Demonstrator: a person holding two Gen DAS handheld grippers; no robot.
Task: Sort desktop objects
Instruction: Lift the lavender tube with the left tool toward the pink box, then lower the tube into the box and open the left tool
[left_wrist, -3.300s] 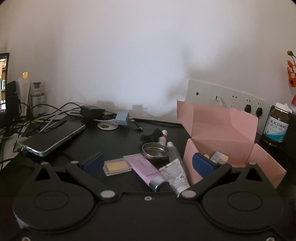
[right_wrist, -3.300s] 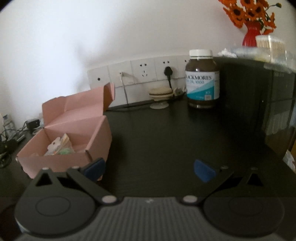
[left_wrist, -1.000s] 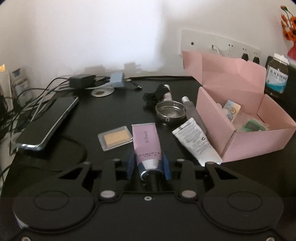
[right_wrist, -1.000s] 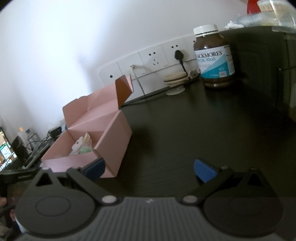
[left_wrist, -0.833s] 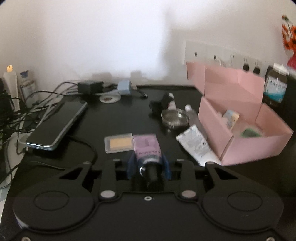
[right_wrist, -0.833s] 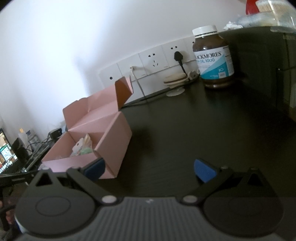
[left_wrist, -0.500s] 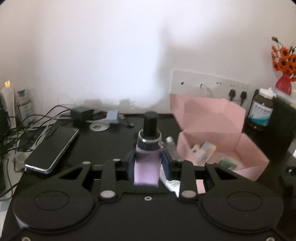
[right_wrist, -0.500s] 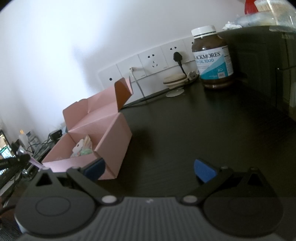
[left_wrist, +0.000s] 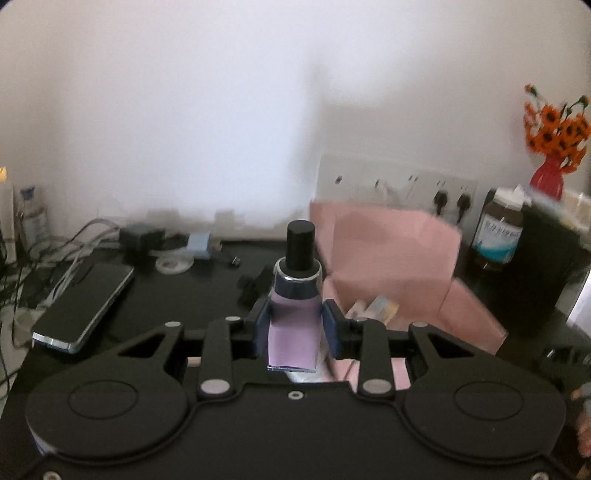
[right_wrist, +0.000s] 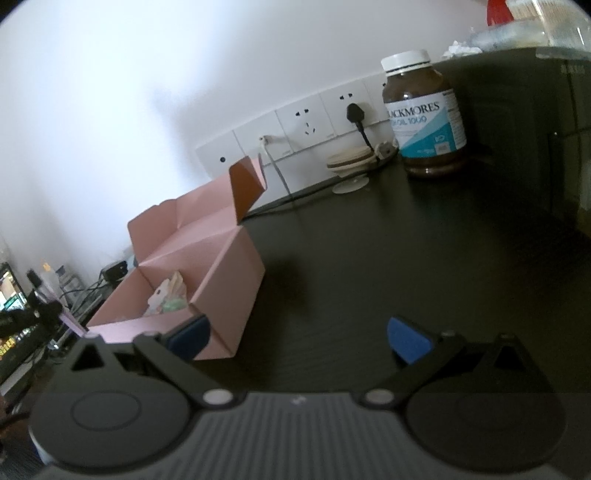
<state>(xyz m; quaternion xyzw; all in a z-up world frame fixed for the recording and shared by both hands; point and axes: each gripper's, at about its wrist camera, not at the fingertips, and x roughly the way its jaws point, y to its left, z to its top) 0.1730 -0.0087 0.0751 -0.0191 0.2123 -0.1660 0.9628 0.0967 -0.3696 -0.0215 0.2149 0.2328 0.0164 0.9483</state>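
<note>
My left gripper (left_wrist: 294, 325) is shut on a lilac cosmetic tube (left_wrist: 293, 325) with a black cap, held cap-up above the dark desk. Just right of it stands the open pink cardboard box (left_wrist: 395, 258), with a few small packets (left_wrist: 380, 306) inside. In the right wrist view the same pink box (right_wrist: 207, 266) sits left of centre, and the left gripper with the lilac tube (right_wrist: 70, 319) shows at the far left. My right gripper (right_wrist: 299, 338) hangs open over bare desk beside the box, nothing between its blue pads.
A phone (left_wrist: 85, 306), cables, a charger (left_wrist: 142, 236) and a small blue block (left_wrist: 199, 245) lie at the left back. A socket strip (left_wrist: 399, 186), a brown supplement bottle (right_wrist: 424, 114), a black cabinet (right_wrist: 517, 129) and a red vase of orange flowers (left_wrist: 550, 147) stand at the right.
The left gripper has lifted the lilac tube off the desk; the tube now stands cap-up and has moved toward the pink box. The right gripper has stayed put.
</note>
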